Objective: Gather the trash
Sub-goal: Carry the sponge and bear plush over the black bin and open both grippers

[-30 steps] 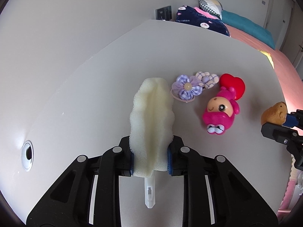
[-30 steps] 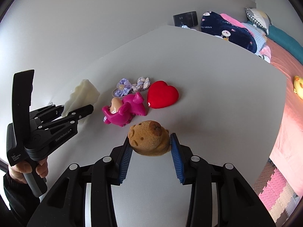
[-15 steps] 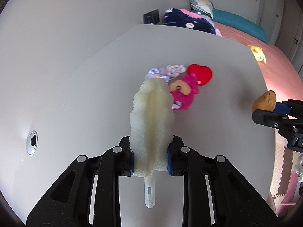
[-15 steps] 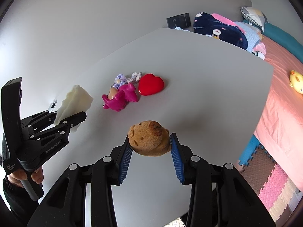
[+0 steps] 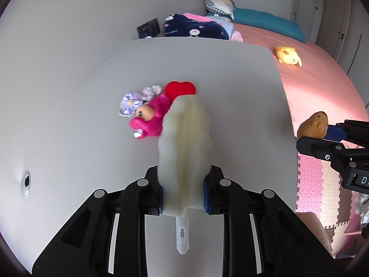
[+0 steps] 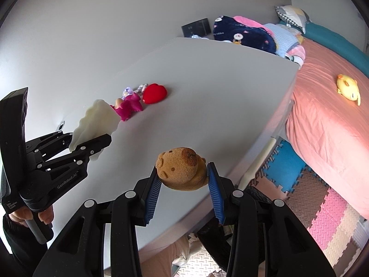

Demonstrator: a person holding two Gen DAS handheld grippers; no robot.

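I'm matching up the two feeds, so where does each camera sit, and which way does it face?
Left wrist: on the left gripper, looking along its fingers over the white table; they clamp a foam sponge.
Right wrist: on the right gripper, facing the table edge and bed; it clamps a brown bear sponge; a hand shows.
Shared: both grippers, red heart.

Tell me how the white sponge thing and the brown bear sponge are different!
The white sponge is tall, pale and wavy, with a plastic stem below; the brown bear sponge is round, with a face. The left gripper squeezes the white one; the right gripper holds the bear. Both look spongy and are held up off the table.
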